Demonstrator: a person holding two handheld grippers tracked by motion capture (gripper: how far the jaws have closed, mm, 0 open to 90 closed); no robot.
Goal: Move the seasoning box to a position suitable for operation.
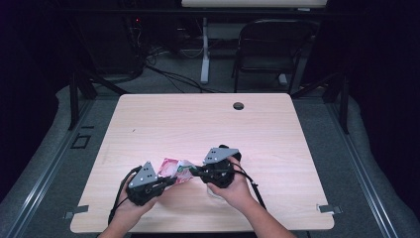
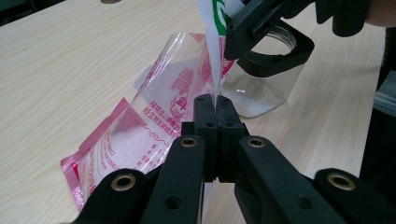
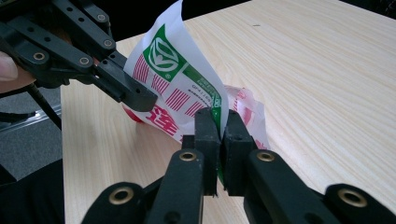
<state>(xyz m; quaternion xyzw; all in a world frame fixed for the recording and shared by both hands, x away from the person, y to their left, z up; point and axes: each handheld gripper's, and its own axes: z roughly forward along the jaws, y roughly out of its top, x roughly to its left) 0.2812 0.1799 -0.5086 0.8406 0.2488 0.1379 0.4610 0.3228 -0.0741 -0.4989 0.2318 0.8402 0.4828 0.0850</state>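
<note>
Now both the left gripper (image 2: 215,103) and right gripper (image 3: 219,122) pinch the plastic packet (image 3: 180,88), apparently firmly.

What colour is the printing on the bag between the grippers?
Red and green on white, on the bag; clearest in the right gripper view.

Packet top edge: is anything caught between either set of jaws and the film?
Nothing visible. The left gripper and the right gripper both pinch the packet directly, film straight between the jaws. A clear jar stands on the table just behind it.

Glossy plastic bag (image 2: 154,121), matt wood-grain table (image 2: 70,70)
</note>
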